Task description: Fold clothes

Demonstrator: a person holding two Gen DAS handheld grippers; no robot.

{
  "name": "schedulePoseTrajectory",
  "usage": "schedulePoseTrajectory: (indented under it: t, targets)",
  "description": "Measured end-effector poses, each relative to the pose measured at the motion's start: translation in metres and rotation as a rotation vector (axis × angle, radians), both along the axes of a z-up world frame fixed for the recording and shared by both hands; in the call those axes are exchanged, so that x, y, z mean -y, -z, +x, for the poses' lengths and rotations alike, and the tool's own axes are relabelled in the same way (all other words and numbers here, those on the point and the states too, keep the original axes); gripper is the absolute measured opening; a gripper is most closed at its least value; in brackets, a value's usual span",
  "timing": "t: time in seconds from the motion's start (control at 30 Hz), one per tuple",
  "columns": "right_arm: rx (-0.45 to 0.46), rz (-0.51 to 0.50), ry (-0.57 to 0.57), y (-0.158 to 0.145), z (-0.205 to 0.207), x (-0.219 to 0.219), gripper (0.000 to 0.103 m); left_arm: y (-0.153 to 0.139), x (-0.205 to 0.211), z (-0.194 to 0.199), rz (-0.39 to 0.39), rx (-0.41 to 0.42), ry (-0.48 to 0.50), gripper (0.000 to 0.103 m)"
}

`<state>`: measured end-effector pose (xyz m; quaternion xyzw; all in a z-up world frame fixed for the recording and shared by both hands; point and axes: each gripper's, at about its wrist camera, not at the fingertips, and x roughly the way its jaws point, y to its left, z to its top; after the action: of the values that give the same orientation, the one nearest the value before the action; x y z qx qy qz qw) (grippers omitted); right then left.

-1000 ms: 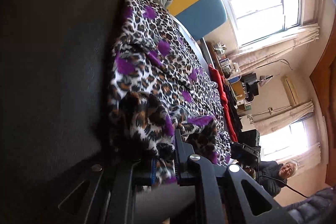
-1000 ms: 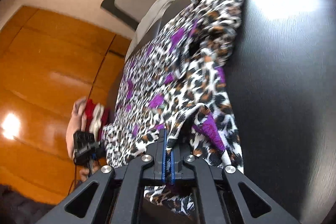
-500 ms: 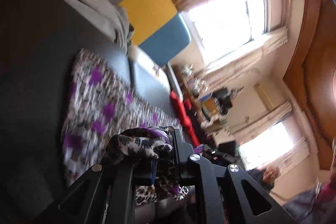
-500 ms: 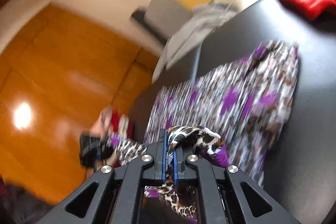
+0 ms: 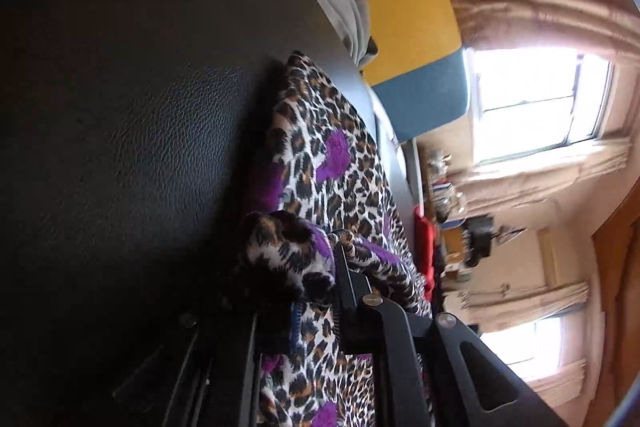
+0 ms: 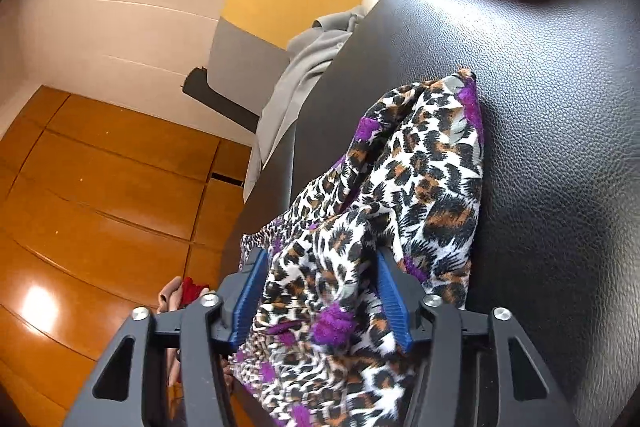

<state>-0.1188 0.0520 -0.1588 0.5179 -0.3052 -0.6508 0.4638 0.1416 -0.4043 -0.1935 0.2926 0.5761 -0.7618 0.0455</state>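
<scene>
my left gripper [image 5: 316, 311] clamped on leopard cloth [image 6: 420, 179]; my right gripper [image 6: 324, 291] jaws opening, cloth btwn them, on black couch [image 6: 540, 87].

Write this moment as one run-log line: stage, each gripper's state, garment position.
stage: fold | left gripper: shut on leopard-print garment | right gripper: jaws opening, cloth between them | garment: on black surface

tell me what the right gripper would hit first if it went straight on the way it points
Most likely the leopard-print garment: the right gripper, its jaws opening, already has that fabric bunched between them, and the cloth lies on ahead over the black leather surface. Depth beyond is unclear.
</scene>
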Motion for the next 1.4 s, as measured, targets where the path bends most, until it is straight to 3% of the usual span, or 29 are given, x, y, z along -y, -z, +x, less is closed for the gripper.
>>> schedulePoseTrajectory:
  t: [0.07, 0.13, 0.23, 0.37, 0.43, 0.53, 0.6, 0.67, 0.8, 0.9, 0.97, 1.07, 1.2, 1.27, 1.37, 1.4]
  targets:
    - [-0.019, -0.001, -0.034, -0.012, 0.003, 0.003, 0.075, -0.007, -0.001, -0.002, -0.019, 0.013, 0.017, 0.013]
    - [-0.015, -0.002, -0.116, -0.019, 0.007, 0.011, 0.08, -0.017, -0.002, -0.006, -0.032, 0.017, 0.034, 0.013]
    - [-0.023, 0.086, -0.261, -0.026, 0.014, 0.035, 0.089, -0.036, -0.006, -0.014, -0.057, -0.009, 0.073, 0.013]
    - [-0.032, 0.162, -0.372, -0.024, 0.021, 0.054, 0.093, -0.054, -0.004, -0.028, -0.079, -0.032, 0.116, 0.013]
    - [-0.058, 0.101, -0.276, -0.029, 0.009, 0.047, 0.092, -0.053, 0.003, -0.035, -0.061, -0.035, 0.105, 0.013]
    - [-0.012, -0.102, 0.043, -0.025, -0.026, 0.018, 0.095, -0.044, 0.019, -0.04, -0.008, -0.036, 0.016, 0.013]
    - [0.017, -0.121, 0.138, -0.017, -0.036, 0.008, 0.096, -0.034, 0.025, -0.041, 0.054, -0.044, -0.032, 0.018]
    - [-0.024, -0.05, 0.09, -0.019, -0.029, 0.009, 0.096, -0.026, 0.027, -0.042, 0.095, -0.054, -0.056, 0.021]
    - [-0.128, 0.048, -0.038, -0.036, -0.01, 0.01, 0.096, -0.017, 0.026, -0.038, 0.08, 0.005, -0.041, 0.023]
    - [-0.211, 0.13, -0.123, -0.048, 0.006, 0.006, 0.096, -0.017, 0.023, -0.028, 0.099, -0.001, -0.047, 0.023]
    - [-0.275, 0.192, -0.176, -0.055, 0.018, 0.008, 0.096, -0.024, 0.019, -0.016, 0.067, -0.016, -0.049, 0.025]
    - [-0.29, 0.233, -0.24, -0.046, 0.035, 0.031, 0.096, -0.035, 0.016, 0.006, 0.019, -0.018, -0.056, 0.027]
    - [-0.383, 0.363, -0.231, -0.046, 0.043, 0.05, 0.096, -0.048, 0.018, 0.023, -0.048, -0.012, -0.068, 0.034]
    - [-0.393, 0.372, -0.148, -0.047, 0.027, 0.055, 0.096, -0.053, 0.025, 0.025, -0.044, -0.016, -0.093, 0.037]
    - [-0.289, 0.242, -0.052, -0.054, 0.002, 0.049, 0.096, -0.066, 0.023, 0.017, -0.024, -0.056, -0.034, 0.041]
    - [-0.299, 0.224, -0.056, -0.059, 0.003, 0.051, 0.096, -0.069, 0.015, 0.011, -0.035, -0.057, 0.007, 0.042]
